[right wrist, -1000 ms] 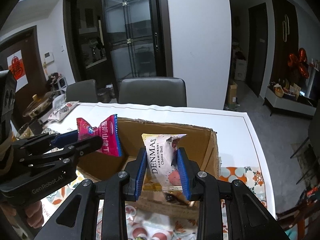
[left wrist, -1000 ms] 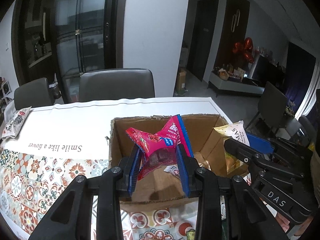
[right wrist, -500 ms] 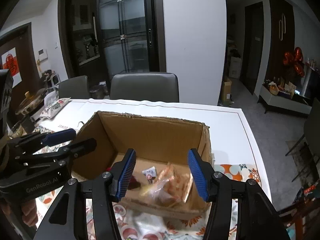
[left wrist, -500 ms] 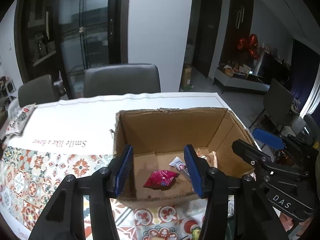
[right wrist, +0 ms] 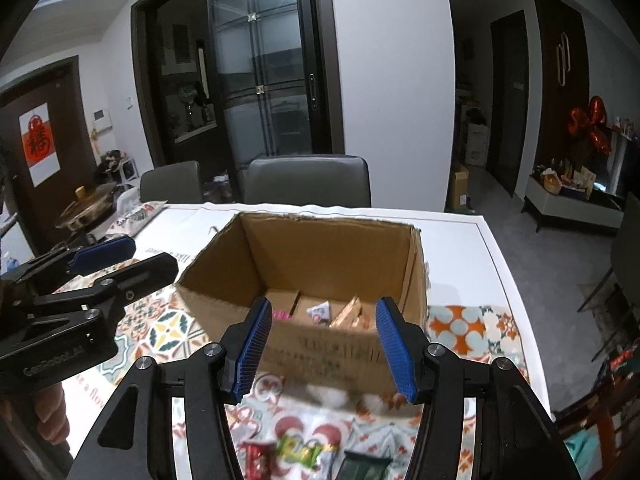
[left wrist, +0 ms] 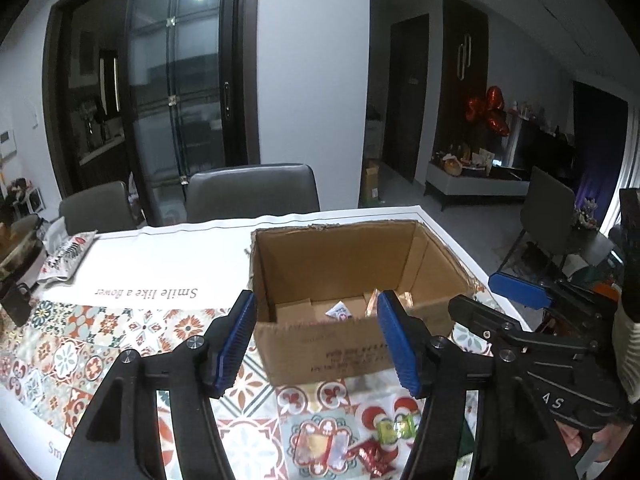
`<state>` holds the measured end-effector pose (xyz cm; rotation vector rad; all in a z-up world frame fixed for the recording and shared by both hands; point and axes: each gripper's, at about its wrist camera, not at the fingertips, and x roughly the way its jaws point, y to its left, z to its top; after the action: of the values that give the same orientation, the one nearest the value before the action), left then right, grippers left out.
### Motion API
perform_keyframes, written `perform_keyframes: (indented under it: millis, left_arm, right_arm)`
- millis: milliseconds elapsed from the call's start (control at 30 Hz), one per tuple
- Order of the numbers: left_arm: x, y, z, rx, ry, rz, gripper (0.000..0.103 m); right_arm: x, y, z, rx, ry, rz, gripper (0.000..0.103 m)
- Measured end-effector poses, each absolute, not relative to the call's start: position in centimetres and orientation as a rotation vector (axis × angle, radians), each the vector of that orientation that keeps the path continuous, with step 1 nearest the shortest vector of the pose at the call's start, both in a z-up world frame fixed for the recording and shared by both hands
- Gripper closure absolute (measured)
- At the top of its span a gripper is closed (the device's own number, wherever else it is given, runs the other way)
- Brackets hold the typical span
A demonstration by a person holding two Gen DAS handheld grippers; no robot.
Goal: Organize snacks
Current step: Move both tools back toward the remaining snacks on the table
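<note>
Both my grippers are empty. My left gripper [left wrist: 316,338] has nothing between its blue pads [left wrist: 236,336], and its jaws are opening wider. My right gripper [right wrist: 320,346] is let go too, with its jaws apart and nothing in them.

The box [left wrist: 348,344] sits on the table [left wrist: 160,256] with its open top up, so snacks can drop straight in. I can see a few snacks at the bottom, like a small white packet [left wrist: 337,312] and a shiny orange bag [right wrist: 352,316].

The box is just past my pads, a bit lower, and I am tipped down toward it. More snacks lie loose on the cloth below the grippers: a green candy [left wrist: 394,428], a red one [left wrist: 370,460] and a dark green pack [right wrist: 366,468]. I think those go in next. They are small and crinkly, so they may slip.
</note>
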<state>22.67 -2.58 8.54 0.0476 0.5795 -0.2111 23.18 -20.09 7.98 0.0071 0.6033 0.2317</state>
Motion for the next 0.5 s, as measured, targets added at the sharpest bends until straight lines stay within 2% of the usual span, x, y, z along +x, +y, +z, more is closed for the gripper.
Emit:
perform_keyframes:
  millis: [500]
  left_arm:
    - [16.1, -3.0, 5.4, 0.072, 0.630, -0.281, 0.042]
  right_arm:
    - [16.5, -20.0, 5.3, -0.024, 0.629, 0.227, 0.048]
